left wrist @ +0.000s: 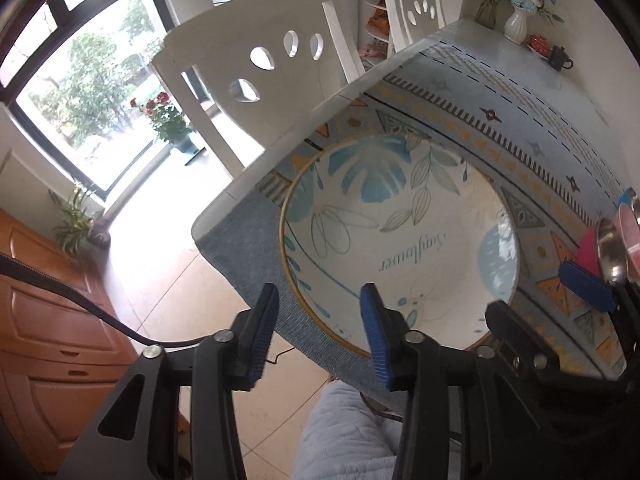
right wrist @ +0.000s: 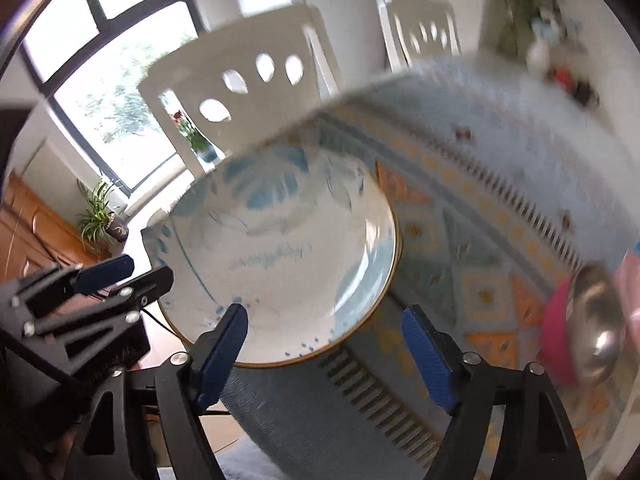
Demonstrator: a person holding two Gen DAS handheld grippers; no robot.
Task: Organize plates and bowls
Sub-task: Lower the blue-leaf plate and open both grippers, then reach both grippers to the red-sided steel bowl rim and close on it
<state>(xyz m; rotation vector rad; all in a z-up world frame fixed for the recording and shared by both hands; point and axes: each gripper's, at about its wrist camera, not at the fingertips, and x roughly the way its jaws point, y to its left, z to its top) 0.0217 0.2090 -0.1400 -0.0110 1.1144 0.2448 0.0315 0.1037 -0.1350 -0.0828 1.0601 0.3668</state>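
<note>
Both grippers hover with jaws apart, holding nothing: the left gripper [left wrist: 320, 332] straddles the near rim of the plate [left wrist: 400, 240], which lies on the patterned tablecloth [left wrist: 520, 128] near the table's corner; the right gripper [right wrist: 326, 354] hangs just beside it; a steel bowl [right wrist: 600, 320] is cut off at the right edge, blurred.

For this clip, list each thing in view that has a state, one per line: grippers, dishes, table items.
Left gripper: open, empty, jaws straddling the plate's near rim.
Right gripper: open, empty, at the plate's near edge.
White floral plate with gold rim: upright, empty, resting on the patterned blue tablecloth.
Steel bowl in pink holder: upright, looks empty.
White ribbed vase: upright, holding flowers.
</note>
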